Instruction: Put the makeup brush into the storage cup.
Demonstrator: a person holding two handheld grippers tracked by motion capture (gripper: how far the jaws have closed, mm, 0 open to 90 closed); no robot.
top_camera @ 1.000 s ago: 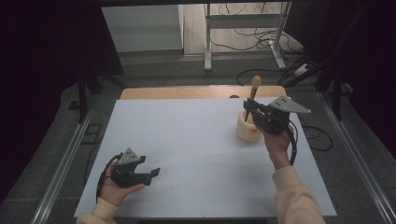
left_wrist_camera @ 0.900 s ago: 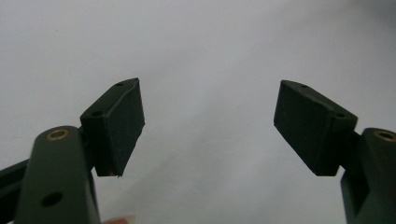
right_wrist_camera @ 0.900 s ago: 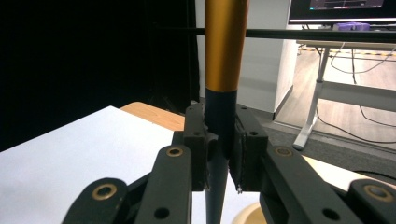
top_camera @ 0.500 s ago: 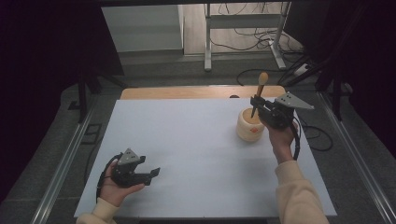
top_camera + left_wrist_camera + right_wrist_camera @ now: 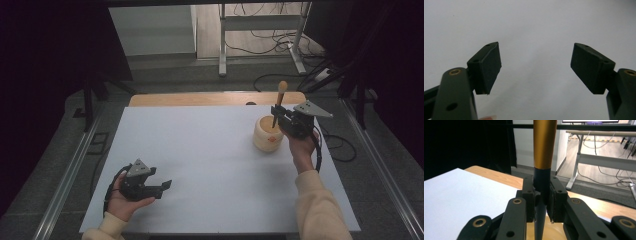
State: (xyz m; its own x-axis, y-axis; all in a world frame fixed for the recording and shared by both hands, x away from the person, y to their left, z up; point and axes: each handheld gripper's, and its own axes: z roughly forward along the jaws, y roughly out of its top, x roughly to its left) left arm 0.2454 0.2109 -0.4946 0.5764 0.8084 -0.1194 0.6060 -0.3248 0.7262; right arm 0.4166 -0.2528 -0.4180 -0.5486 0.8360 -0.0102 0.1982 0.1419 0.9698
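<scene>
White board covers the table point(image 5: 200, 150) that we work at, with a strip of bare wood along its far edge and dark floor and cables beyond. At the lower left of the high view our left gripper point(image 5: 162, 186) rests on the board in our left hand point(image 5: 125, 202), its jaws spread wide with nothing between them. At the right of that view our right gripper point(image 5: 276, 116) has its jaws clamped on the dark lower shaft of an upright utensil point(image 5: 279, 100) with a golden wooden handle. The shaft runs down into a cream-coloured cup point(image 5: 267, 136) standing on the board just left of our right hand point(image 5: 300, 145).
</scene>
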